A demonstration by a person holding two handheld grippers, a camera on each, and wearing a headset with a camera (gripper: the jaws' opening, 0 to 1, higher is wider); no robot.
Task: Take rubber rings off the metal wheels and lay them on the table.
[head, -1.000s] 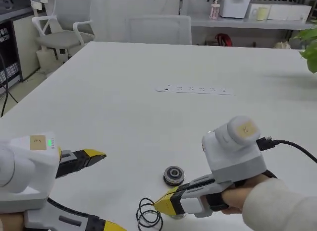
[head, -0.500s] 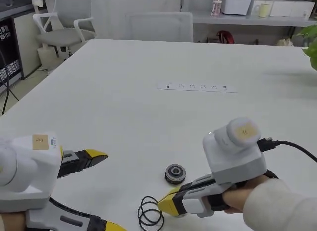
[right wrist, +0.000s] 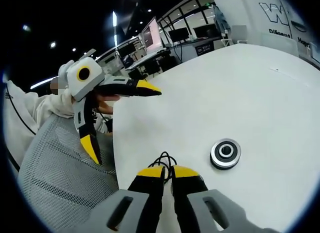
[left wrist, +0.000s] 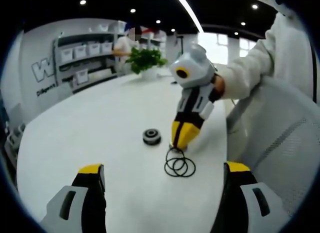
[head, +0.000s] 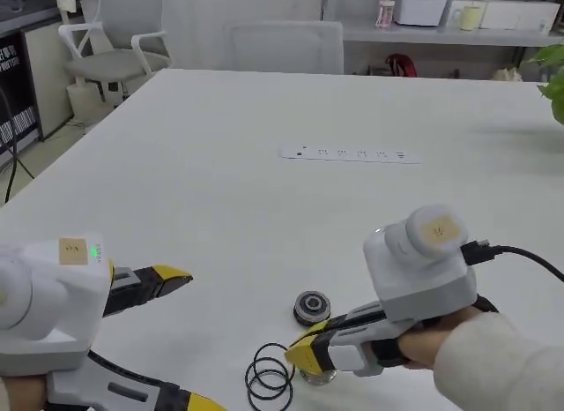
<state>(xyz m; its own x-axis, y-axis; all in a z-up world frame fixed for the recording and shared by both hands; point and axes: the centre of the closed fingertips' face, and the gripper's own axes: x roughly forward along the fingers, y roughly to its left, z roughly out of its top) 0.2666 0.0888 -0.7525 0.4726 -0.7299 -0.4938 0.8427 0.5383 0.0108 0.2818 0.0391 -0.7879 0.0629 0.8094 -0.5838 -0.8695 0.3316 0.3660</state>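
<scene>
Rings (head: 269,376) thin, floppy, light: pinch one strand. Wheel (head: 311,307) stiff, heavier, may roll. Right gripper (head: 300,349) fingers closed beside rings; left gripper (head: 192,337) fingers wide apart.

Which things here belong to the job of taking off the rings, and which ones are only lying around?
For the job:
- metal wheel
- loose black rubber rings

Only lying around:
- power strip
- chair
- plant

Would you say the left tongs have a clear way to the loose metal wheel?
Probably yes: the left tongs are open, bare table lies before the metal wheel, and the right tongs sit beside it.
</scene>
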